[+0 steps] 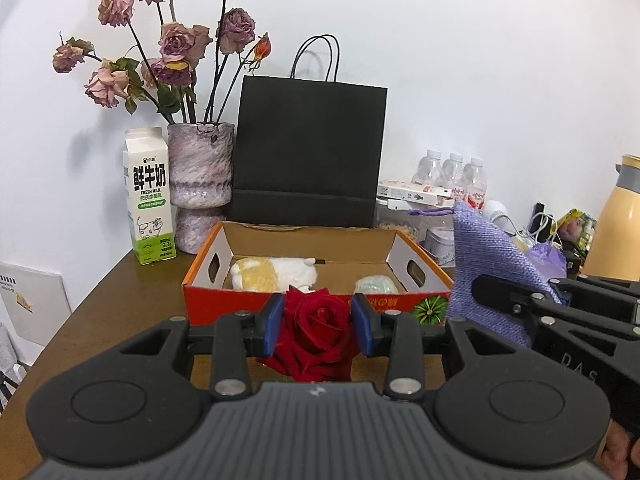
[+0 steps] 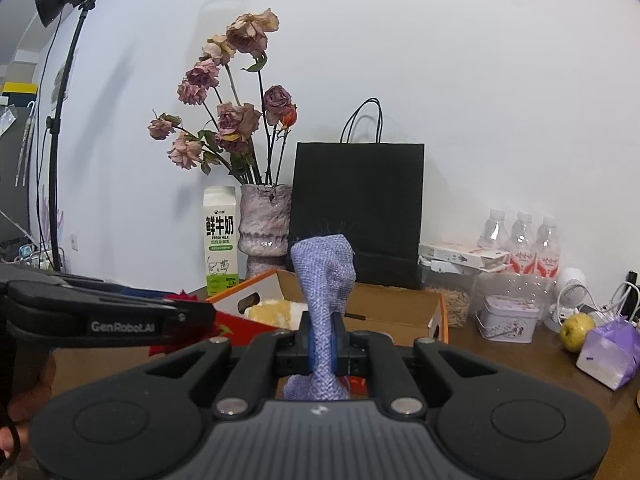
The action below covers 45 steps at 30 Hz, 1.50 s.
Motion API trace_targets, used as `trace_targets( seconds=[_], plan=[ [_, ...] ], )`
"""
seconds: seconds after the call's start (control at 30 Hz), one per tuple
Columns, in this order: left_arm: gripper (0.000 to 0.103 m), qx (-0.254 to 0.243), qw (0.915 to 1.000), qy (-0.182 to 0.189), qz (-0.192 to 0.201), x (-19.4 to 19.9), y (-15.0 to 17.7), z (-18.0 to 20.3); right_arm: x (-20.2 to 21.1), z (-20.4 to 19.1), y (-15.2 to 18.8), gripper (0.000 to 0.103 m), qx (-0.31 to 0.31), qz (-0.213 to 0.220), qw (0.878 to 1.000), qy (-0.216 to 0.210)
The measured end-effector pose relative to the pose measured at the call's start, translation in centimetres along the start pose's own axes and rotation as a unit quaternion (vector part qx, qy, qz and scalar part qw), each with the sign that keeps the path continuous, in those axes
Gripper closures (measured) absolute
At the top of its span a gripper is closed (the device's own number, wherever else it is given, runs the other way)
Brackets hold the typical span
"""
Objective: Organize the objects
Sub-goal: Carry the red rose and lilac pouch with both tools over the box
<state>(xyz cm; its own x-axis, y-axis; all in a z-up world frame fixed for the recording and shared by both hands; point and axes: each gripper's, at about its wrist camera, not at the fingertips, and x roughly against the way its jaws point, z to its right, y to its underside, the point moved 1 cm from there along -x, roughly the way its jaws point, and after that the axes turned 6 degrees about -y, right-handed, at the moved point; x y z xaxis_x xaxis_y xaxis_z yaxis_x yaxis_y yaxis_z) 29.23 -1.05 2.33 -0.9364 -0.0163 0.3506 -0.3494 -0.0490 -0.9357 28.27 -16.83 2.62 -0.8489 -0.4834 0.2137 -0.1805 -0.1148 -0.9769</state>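
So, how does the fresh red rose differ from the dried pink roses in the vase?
The fresh red rose is deep red and full; the dried pink roses are faded and shrivelled. The red rose is a single bloom between the pads of the left hand-held gripper; the dried ones stand on long stems in the mottled purple vase. Both are roses.

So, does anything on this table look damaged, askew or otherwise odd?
Only the flowers in the vase: the pink roses are wilted and drooping, their petals browned. The orange box, black bag and milk carton stand square, and nothing looks spilled.
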Motion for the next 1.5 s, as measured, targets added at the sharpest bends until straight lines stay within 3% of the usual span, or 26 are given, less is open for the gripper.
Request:
trace_targets(
  seconds=[0.73, 1.5],
  plan=[
    [0.065, 0.023, 0.9993, -0.021, 0.019, -6.2, -4.3, -0.2, -7.5, 3.0, -2.5, 0.097, -0.023, 0.011, 1.000, 0.001],
    [0.065, 0.016, 0.9994, -0.031, -0.007, -15.5, -6.3, -1.0, -16.6, 7.3, -3.2, 0.096, -0.036, -0.021, 0.999, 0.001]
  ],
)
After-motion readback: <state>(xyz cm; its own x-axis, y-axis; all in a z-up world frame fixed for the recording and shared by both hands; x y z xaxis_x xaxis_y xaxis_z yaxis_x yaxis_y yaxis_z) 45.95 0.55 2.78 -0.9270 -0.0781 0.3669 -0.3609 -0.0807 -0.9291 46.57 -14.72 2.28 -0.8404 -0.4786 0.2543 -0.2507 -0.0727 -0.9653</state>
